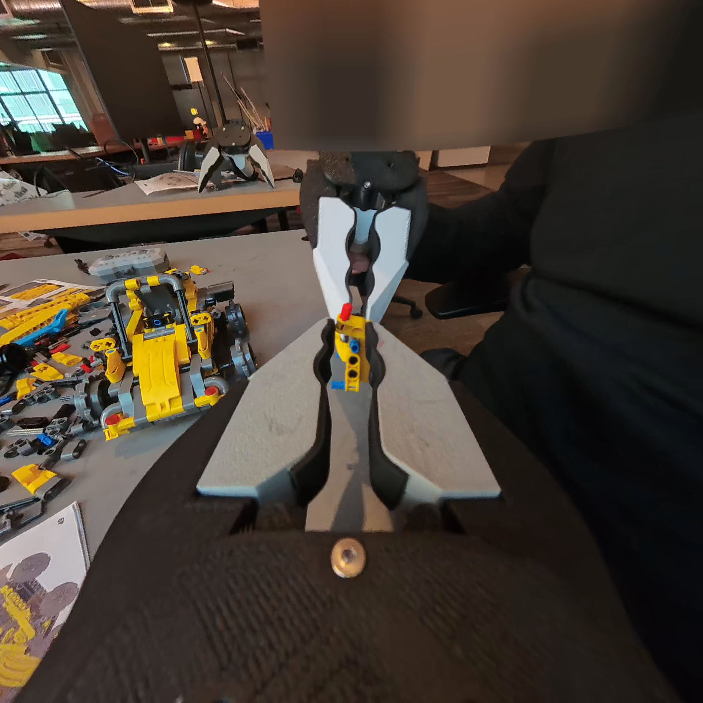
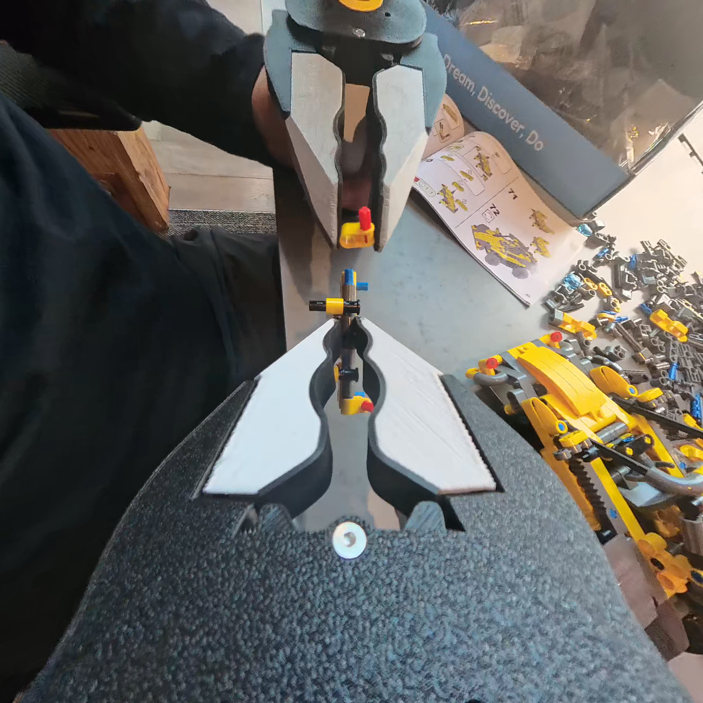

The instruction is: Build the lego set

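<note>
Left gripper (image 1: 350,323) clamped a small yellow plastic connector with red pin (image 2: 357,232), right gripper (image 2: 348,321) pinched a thin grey axle stack (image 2: 347,300) just short of it near the grey table's edge (image 2: 418,323), so those tip-only grips could've dropped either.

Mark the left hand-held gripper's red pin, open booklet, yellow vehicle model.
red pin (image 2: 364,217): right wrist view, its shaft.
open booklet (image 2: 490,213): right wrist view, lower page.
yellow vehicle model (image 1: 159,365): left wrist view, bonnet panel.

A grey table (image 1: 274,262) stands in an open office. Behind it runs a second long table (image 1: 152,211). Daylight enters through a gridded window (image 1: 36,100) at far left, the ceiling is dim, and a wood-plank floor (image 2: 213,178) shows below.
</note>
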{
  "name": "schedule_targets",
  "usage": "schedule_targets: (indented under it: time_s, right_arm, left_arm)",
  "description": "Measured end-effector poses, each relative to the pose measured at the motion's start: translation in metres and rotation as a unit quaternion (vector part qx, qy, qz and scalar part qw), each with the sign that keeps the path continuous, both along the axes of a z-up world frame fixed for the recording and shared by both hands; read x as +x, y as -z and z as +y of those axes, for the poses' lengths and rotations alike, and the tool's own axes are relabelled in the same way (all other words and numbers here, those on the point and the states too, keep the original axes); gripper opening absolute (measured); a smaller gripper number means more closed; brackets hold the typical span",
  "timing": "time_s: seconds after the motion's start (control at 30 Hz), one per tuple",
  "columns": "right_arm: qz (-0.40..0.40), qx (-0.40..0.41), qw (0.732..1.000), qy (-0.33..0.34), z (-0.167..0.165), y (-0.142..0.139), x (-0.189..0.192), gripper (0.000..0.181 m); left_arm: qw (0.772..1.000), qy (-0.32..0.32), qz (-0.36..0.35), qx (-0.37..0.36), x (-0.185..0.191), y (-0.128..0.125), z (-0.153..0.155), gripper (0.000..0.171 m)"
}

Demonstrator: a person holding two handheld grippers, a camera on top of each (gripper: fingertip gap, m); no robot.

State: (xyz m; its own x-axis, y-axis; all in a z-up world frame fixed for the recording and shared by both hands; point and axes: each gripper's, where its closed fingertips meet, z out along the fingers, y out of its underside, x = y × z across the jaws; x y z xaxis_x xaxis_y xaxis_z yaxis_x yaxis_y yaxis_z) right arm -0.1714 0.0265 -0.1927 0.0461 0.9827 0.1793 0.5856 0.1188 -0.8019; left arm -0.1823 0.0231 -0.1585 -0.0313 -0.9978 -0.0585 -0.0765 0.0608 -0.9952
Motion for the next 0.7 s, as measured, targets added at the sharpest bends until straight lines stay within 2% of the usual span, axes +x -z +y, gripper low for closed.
schedule_targets:
  time_s: [0.17,0.47,0.7]
  right_arm:
    - [0.02,-0.009,1.0,0.0,-0.008,-0.009,0.004,0.006]
    - [-0.001,-0.006,1.0,0.007,-0.005,0.006,0.011,0.006]
    - [-0.012,-0.014,1.0,0.008,0.0,0.016,0.016,0.006]
  left_arm:
    - [1.0,-0.009,0.016,0.012,0.004,0.004,-0.002,0.013]
    - [0.996,-0.015,0.078,0.027,0.015,0.021,-0.004,0.013]
    - [0.992,-0.038,0.118,0.01,0.016,0.033,0.004,0.013]
